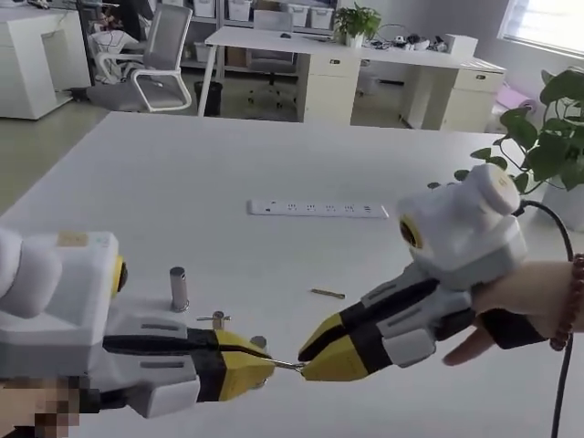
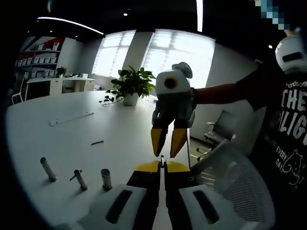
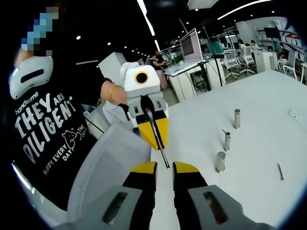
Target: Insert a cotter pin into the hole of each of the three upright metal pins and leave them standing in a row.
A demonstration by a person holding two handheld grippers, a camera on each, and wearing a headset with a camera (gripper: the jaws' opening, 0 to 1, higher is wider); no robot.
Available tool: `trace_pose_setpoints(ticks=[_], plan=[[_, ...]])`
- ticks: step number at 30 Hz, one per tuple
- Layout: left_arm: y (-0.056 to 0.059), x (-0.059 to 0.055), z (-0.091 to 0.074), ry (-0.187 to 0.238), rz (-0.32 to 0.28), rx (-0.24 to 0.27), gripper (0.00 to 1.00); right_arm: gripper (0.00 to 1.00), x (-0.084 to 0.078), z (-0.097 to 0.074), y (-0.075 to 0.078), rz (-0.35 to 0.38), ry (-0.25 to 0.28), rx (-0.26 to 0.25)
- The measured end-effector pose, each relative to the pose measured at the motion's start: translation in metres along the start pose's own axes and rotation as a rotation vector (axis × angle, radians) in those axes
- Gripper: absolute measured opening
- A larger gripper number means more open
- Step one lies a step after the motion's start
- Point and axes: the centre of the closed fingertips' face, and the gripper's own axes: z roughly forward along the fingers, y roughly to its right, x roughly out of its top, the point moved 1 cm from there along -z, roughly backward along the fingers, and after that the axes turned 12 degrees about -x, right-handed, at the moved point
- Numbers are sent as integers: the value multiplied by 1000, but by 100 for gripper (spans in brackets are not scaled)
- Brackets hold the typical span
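Pinching a cotter pin (image 1: 288, 365) by one end, our left gripper (image 1: 263, 363) is clamped firmly on it above the near edge of the desk (image 1: 274, 155); our right gripper (image 1: 312, 358) meets it nose to nose with jaws parted, and the wire's free end reaches in between them without, as far as we can tell, being squeezed; three upright metal pins (image 3: 237, 118) stand in a row just behind the left gripper, near that same edge; the middle pin (image 1: 217, 320) carries a cotter across its top, while the two end pins (image 1: 179, 288) look bare; a spare cotter pin (image 1: 328, 293) lies flat further in, between the row and the power strip (image 1: 317, 209). We judge the held pin light, thin, springy and slick, likely to swivel if caught at a single point; we would take it near its head, flat between the pads, leaving the legs free to aim at the hole; squeezing the legs hard could splay them; the metal pins look narrow-footed and may topple at a sideways nudge, so the push should be gentle.
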Motion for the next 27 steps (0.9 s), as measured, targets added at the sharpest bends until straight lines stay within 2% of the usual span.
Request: trace_pose_setpoints(ticks=[2, 14, 20, 27], plan=[[4, 1, 1, 2, 7, -22, 0, 7, -1, 0, -4, 10, 0, 23], [19, 1, 2, 26, -3, -76, 0, 0, 0, 2, -22, 38, 9, 102], [21, 2, -1, 49, -14, -84, 0, 0, 0, 3, -25, 35, 12, 111], [25, -2, 0, 33, -7, -97, 0, 0, -2, 4, -32, -11, -7, 123]])
